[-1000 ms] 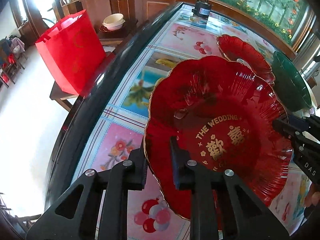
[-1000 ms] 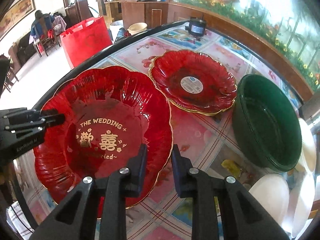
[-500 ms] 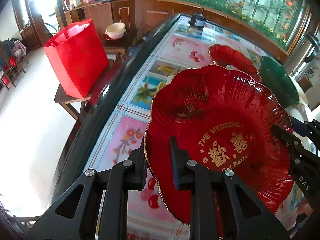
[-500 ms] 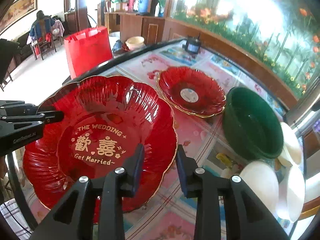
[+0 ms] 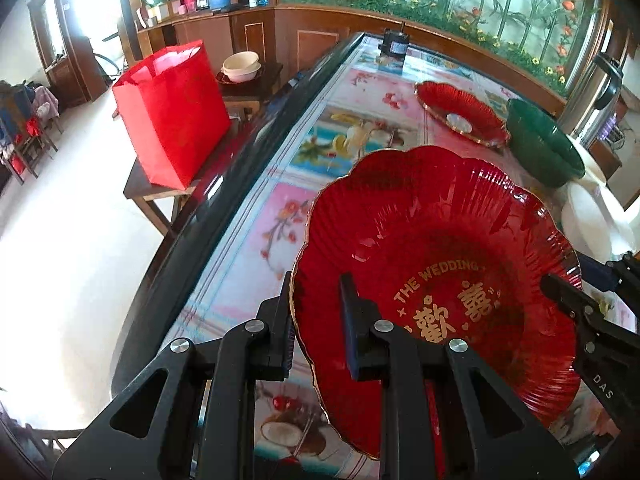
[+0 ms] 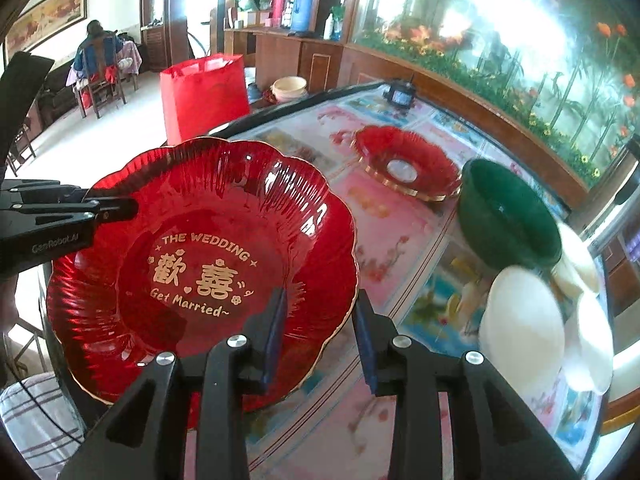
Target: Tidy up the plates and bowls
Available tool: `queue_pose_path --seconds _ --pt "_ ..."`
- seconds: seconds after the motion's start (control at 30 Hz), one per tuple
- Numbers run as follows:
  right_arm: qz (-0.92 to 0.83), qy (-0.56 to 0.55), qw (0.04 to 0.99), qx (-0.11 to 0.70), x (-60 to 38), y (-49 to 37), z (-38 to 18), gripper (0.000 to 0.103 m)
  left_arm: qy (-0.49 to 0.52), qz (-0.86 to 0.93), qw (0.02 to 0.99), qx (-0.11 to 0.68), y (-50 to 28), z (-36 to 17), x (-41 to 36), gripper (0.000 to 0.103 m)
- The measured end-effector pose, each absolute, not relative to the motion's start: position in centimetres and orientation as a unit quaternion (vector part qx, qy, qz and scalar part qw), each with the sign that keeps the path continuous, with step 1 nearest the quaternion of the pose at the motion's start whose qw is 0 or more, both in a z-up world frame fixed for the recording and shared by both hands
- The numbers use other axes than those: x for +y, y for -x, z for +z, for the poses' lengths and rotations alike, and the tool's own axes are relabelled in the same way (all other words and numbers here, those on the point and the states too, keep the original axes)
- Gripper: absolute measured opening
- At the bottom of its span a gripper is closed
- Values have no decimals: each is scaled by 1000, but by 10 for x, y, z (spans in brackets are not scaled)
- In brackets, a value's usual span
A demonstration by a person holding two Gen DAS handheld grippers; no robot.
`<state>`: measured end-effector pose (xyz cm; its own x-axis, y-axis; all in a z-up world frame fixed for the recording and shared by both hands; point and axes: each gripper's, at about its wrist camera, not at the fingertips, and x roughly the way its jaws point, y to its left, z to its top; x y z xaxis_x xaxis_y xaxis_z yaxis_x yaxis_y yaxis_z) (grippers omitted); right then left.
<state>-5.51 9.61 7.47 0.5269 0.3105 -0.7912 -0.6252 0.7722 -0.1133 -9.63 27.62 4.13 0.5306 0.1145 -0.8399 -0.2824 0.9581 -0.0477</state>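
The red plate (image 6: 200, 264) is held above the worktop (image 6: 400, 232), its rim clamped by the left tool (image 5: 316, 312) and straddled by the right tool (image 6: 318, 320), whose pads seem barely touching; the second plate (image 6: 408, 164) and bowls (image 6: 508, 216) remain unstacked.

Both tools are matte black plastic with triangular cut-outs and round silver screws. The left tool (image 5: 316, 320) has blue-edged pads; its side reads "GenRobot.AI". The right tool (image 6: 318, 330) shows blue pads and "DAS" lettering.
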Motion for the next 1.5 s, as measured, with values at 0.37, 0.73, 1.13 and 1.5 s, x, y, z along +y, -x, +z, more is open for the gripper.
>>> queue_pose_path --seconds 0.37,0.73,1.13,1.5 --pt "296 167 829 444 93 54 47 35 101 113 869 471 110 17 281 19" --pt "336 100 795 495 43 19 71 68 73 125 879 455 108 47 298 42" --pt "300 74 806 505 56 -56 79 79 69 90 890 442 54 88 297 42" --pt "298 57 790 533 71 -93 61 79 72 75 885 454 18 82 293 42"
